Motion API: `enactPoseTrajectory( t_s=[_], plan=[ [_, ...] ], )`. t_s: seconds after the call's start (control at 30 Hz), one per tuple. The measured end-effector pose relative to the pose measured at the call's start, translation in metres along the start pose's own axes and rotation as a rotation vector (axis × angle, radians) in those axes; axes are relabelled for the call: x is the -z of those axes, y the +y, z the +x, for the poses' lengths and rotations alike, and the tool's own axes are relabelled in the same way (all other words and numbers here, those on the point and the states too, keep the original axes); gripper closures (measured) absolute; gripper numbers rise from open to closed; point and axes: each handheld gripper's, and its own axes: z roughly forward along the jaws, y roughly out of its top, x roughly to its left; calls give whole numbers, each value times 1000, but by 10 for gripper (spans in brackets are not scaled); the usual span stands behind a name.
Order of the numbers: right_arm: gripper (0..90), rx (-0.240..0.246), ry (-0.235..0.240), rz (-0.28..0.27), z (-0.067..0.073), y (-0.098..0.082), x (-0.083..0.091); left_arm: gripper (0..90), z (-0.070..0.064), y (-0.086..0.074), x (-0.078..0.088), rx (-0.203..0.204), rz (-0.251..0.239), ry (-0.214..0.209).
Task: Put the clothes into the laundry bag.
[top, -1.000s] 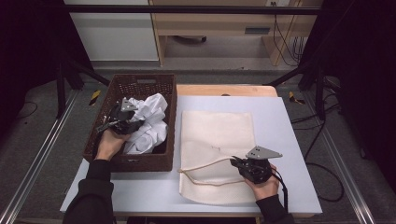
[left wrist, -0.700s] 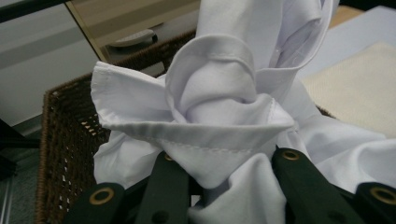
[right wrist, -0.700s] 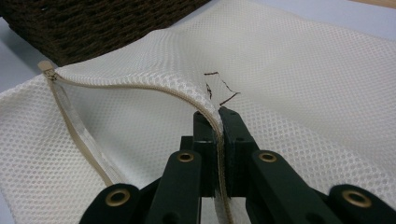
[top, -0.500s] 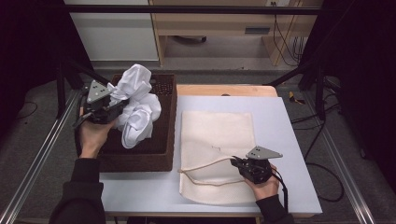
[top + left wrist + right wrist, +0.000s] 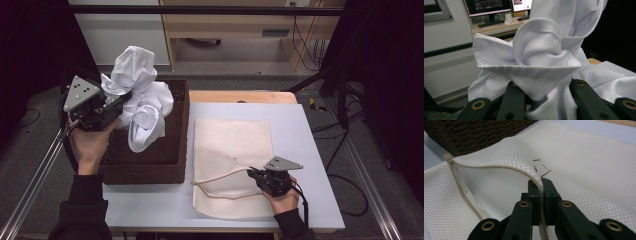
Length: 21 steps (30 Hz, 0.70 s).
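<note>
High view shows my left gripper point(image 5: 111, 107) has lifted the white shirt point(image 5: 140, 95) clear of the wicker basket point(image 5: 150, 165), jaws clamped on its bunched cloth; it now hangs above the basket's far left corner. My right gripper point(image 5: 255, 175) stays pinched on the mesh bag point(image 5: 230, 145) zipper edge near the table's front edge, mouth apparently open enough for loading.

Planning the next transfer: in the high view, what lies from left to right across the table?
Left gripper → white shirt held above the basket → mesh bag → right gripper, jaws shut on the bag's open edge.
</note>
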Motion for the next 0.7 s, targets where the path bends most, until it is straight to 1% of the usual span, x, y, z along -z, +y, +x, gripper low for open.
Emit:
enactPoseTrajectory(
  t_s=[0.07,0.1,0.17,0.2,0.23,0.33,0.47,0.53,0.6,0.67,0.7],
  plan=[
    [866,0,-2,-4,0,0,0,742,-9,6,4,-17,-21,-17],
    [867,-3,-2,-3,0,1,0,741,-12,8,6,-18,-27,-24],
    [868,-3,-2,-7,0,1,1,741,-22,15,10,-38,-63,-46],
    [868,-3,-3,-8,0,1,1,741,-31,20,14,-37,-70,-71],
    [868,-5,-3,-9,0,1,1,741,-31,20,14,-37,-70,-71],
    [868,-7,-1,-12,-1,2,1,741,-48,31,18,-55,-97,-105],
    [868,-8,-5,-17,-1,2,1,741,-68,41,24,-68,-132,-151],
    [869,-8,-6,-21,-1,2,1,740,-78,44,26,-66,-143,-172],
    [870,-19,-5,-22,-2,3,1,741,-86,46,27,-64,-149,-193],
    [870,-11,-11,-26,-3,4,1,740,-93,46,25,-62,-145,-214],
    [870,-16,-14,-29,-3,5,1,740,-97,46,24,-63,-141,-226]
  ],
)
